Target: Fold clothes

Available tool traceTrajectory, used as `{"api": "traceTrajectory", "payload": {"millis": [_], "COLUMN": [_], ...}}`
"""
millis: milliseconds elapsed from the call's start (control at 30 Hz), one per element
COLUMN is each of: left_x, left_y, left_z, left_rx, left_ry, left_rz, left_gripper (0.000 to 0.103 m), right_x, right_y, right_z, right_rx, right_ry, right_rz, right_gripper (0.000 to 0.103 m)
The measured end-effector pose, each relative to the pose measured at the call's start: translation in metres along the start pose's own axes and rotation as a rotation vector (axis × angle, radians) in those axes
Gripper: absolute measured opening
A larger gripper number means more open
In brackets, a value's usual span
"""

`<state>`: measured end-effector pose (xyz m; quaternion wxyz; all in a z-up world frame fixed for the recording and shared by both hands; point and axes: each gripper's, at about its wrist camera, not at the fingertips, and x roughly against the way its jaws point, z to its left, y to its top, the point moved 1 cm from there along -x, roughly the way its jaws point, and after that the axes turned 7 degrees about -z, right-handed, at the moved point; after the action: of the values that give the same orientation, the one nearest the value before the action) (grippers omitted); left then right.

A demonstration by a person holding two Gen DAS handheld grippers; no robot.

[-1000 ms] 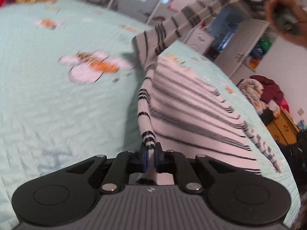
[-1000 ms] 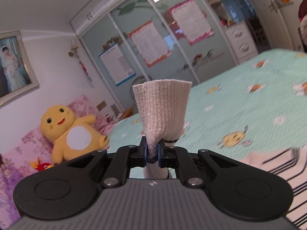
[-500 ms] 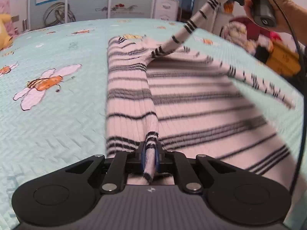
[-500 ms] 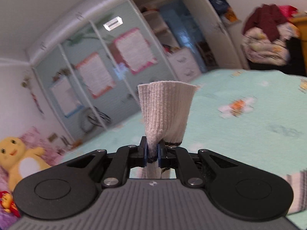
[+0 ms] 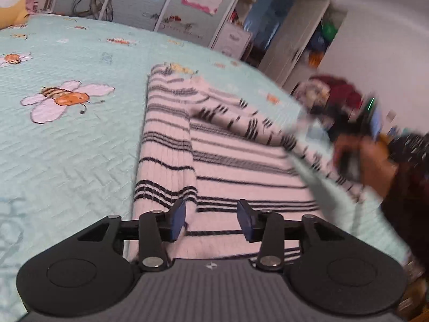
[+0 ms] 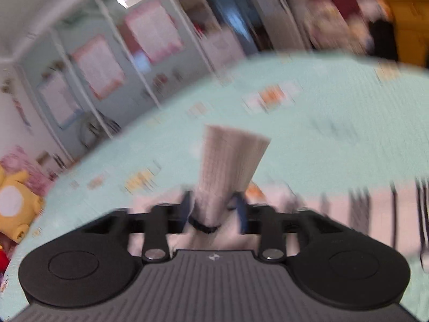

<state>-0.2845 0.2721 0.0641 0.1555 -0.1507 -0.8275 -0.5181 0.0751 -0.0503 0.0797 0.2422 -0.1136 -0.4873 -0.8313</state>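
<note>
Striped sweater [image 5: 241, 161] lies flat on the bed [image 5: 67, 147], left edge folded inward. Left gripper [image 5: 211, 218]: jaws just opened, wide apart, nothing pinched. Right gripper [image 6: 214, 212]: jaws just opened; sleeve cuff [image 6: 230, 166] stands between them, apparently loose; frame blurred.

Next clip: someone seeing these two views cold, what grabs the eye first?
The striped sweater lying on the mint bee-print bedspread, one side folded inward and a sleeve laid across it. The left gripper, jaws just opened, hangs over its near hem with nothing pinched. In the blurred right view, the right gripper has also just been opening, the white cuff standing loose between its jaws.
</note>
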Motion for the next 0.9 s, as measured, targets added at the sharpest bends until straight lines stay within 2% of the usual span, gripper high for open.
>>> {"api": "traceTrajectory", "payload": {"millis": [67, 133, 267, 367, 467, 533, 567, 633, 700, 733, 767, 800, 833, 900], "left_x": [0.022, 0.04, 0.054, 0.051, 0.044, 0.046, 0.048, 0.046, 0.043, 0.041, 0.039, 0.038, 0.037, 0.035], "left_y": [0.001, -0.001, -0.018, -0.039, -0.05, -0.05, -0.051, -0.052, -0.054, -0.055, -0.053, -0.052, -0.05, -0.049], "left_z": [0.005, 0.013, 0.024, 0.023, 0.027, 0.029, 0.031, 0.04, 0.051, 0.053, 0.047, 0.04, 0.027, -0.001], "left_rx": [0.02, 0.039, 0.006, -0.063, -0.028, -0.002, 0.0, 0.031, 0.094, 0.136, 0.131, 0.117, 0.063, -0.042], "left_ry": [0.016, 0.065, 0.157, 0.184, 0.168, 0.142, 0.136, 0.143, 0.138, 0.106, 0.069, 0.032, 0.017, -0.012], "left_rz": [-0.04, -0.068, -0.009, 0.031, 0.043, 0.014, -0.006, -0.013, 0.0, 0.011, 0.024, 0.037, 0.044, 0.065], "left_gripper": [0.056, 0.057, 0.058, 0.058, 0.058, 0.058, 0.063, 0.068, 0.064, 0.056, 0.033, 0.021, 0.016, 0.016], "right_x": [0.001, 0.012, 0.061, 0.111, 0.134, 0.136, 0.136, 0.129, 0.125, 0.126, 0.128, 0.13, 0.131, 0.137], "right_y": [-0.019, -0.042, -0.084, -0.117, -0.159, -0.186, -0.199, -0.216, -0.227, -0.231, -0.234, -0.237, -0.239, -0.243], "right_z": [-0.031, -0.057, -0.061, -0.029, 0.019, 0.048, 0.06, 0.079, 0.094, 0.1, 0.103, 0.106, 0.106, 0.1], "right_rx": [-0.141, -0.287, -0.326, -0.292, -0.253, -0.262, -0.265, -0.245, -0.21, -0.207, -0.217, -0.229, -0.243, -0.265], "right_ry": [-0.039, -0.018, 0.119, 0.299, 0.478, 0.54, 0.559, 0.551, 0.553, 0.555, 0.563, 0.57, 0.572, 0.563], "right_rz": [0.078, 0.142, 0.217, 0.282, 0.473, 0.567, 0.61, 0.664, 0.684, 0.684, 0.687, 0.691, 0.694, 0.687], "right_gripper": [0.055, 0.055, 0.056, 0.057, 0.057, 0.057, 0.057, 0.057, 0.057, 0.057, 0.057, 0.058, 0.058, 0.058]}}
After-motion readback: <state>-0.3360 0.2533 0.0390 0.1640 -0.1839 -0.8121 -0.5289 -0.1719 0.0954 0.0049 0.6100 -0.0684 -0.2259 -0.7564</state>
